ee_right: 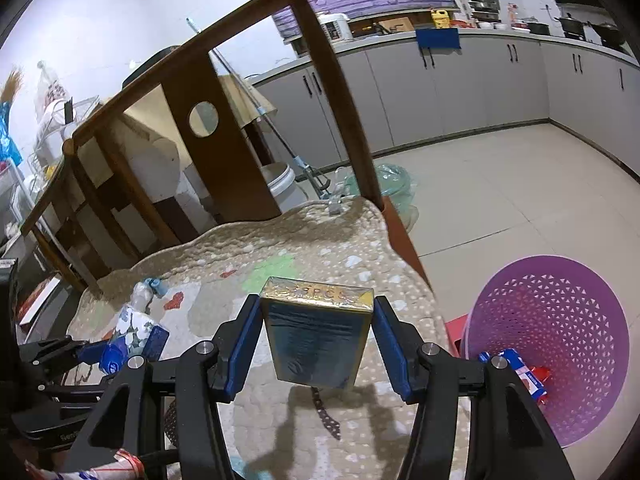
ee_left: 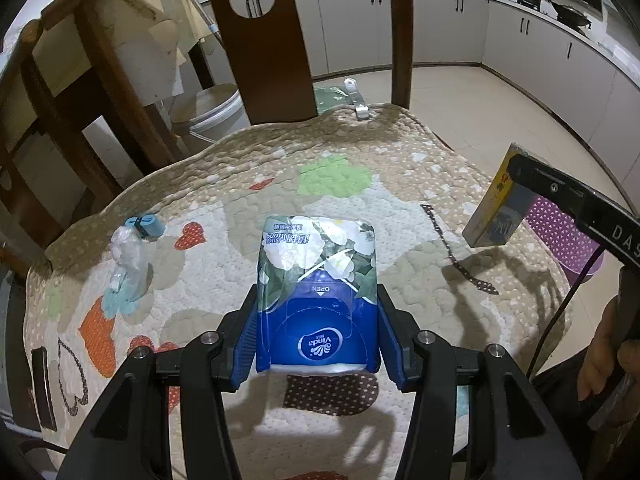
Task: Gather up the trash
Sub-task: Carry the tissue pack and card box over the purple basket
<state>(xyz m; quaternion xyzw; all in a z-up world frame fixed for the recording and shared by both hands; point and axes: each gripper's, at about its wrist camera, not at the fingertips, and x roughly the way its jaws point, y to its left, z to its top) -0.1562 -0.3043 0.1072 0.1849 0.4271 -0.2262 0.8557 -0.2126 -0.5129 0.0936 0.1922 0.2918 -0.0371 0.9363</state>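
Left gripper (ee_left: 318, 322) is clamped on a blue and white tissue pack (ee_left: 320, 280) w/ floral print, both blue pads pressed to its sides, held just above the quilted cushion (ee_left: 240, 184) on the wooden chair (ee_left: 260, 40). Right gripper (ee_right: 318, 336) is clamped on a small gold-edged box (ee_right: 316, 336), pads on both sides, box lifted clear of the cushion near its right edge. Purple basket (ee_right: 552, 344) sits on the tiled floor (ee_right: 500, 200) just right of the chair, w/ a red/blue/white carton (ee_right: 528, 376) already inside at its near wall. Still on the cushion, far left: crumpled clear plastic wrap (ee_left: 128, 256) w/ a small light-blue item (ee_left: 146, 226) touching its far end. Thin dark dotted strip (ee_left: 452, 252) lies on the cushion's right part, under the box. A hand (ee_left: 608, 352) shows at the left view's right edge
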